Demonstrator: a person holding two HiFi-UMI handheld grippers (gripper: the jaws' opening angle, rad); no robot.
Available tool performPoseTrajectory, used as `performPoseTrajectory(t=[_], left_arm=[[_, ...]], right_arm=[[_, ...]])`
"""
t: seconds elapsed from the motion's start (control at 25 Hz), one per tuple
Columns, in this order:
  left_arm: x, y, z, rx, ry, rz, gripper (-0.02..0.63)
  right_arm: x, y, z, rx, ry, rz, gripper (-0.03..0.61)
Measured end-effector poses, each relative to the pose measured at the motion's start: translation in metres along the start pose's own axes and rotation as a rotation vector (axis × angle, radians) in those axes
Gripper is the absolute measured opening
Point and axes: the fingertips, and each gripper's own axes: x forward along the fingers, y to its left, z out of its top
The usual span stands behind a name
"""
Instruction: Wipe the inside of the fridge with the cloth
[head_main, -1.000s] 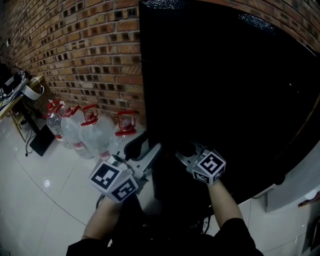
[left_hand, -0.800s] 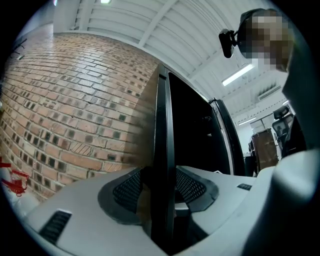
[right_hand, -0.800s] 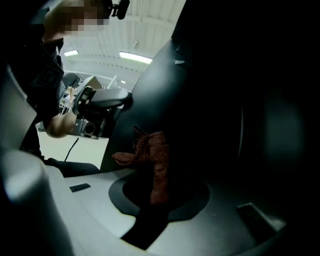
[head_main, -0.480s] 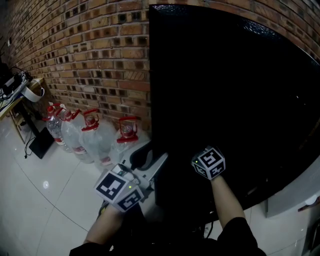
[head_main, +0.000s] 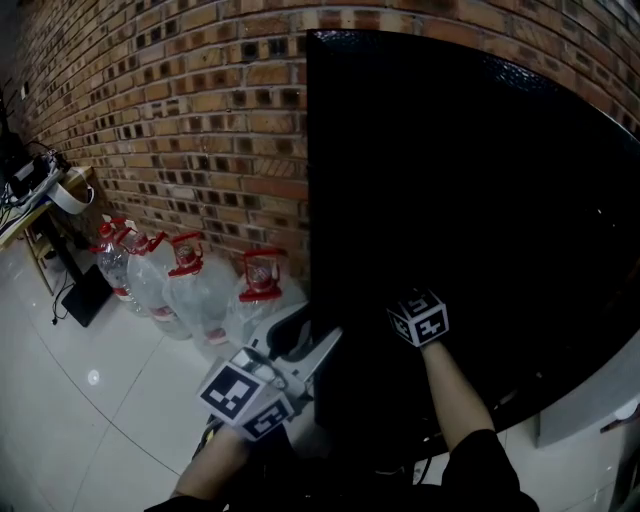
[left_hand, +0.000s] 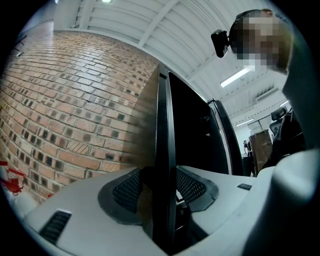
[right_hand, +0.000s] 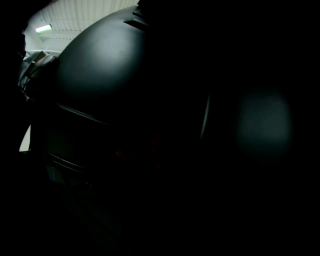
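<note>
— Fridge (head_main: 480, 200), black and tall, stands at twelve o'clock from the person and against the brick wall (head_main: 180, 120). Which tong is on it?

— The left gripper (head_main: 316, 340). It reaches in from about seven o'clock to the fridge's left edge. From its own camera, the left gripper (left_hand: 165, 192) has a thin black edge of the fridge (left_hand: 195, 135) running upright between the two mesh pads. The pads are pressed onto that edge from either side, so it is pinching it.

— And the other one?

— The right gripper (head_main: 419, 318) is at about five o'clock on the dark front. Only its marker cube and the bare forearm behind it show against the black. Its own camera gives almost nothing but darkness, with a strip of lit ceiling at eleven o'clock. I cannot tell whether its jaws are spread or pressed together.

— Where's the cloth?

— I can't make it out, it's too dark around the right tongs.

— What else is around?

— A row of clear water jugs (head_main: 190, 285) with red handles sits at ten o'clock at the foot of the wall, on the glossy white floor (head_main: 80, 420).
</note>
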Motion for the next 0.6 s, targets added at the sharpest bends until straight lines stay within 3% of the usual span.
performPoseTrajectory(t=[0.16,0.6], left_arm=[[0.001,0.001,-0.001,-0.005,-0.002,0.01,0.213],[0.0,0.0,-0.001,-0.005,-0.008,0.019,0.215]], right_arm=[[0.015,-0.021,0.006,-0.032,0.07,-0.098,0.074],[0.033,-0.055,0.008,0.004,0.093,-0.185,0.074]])
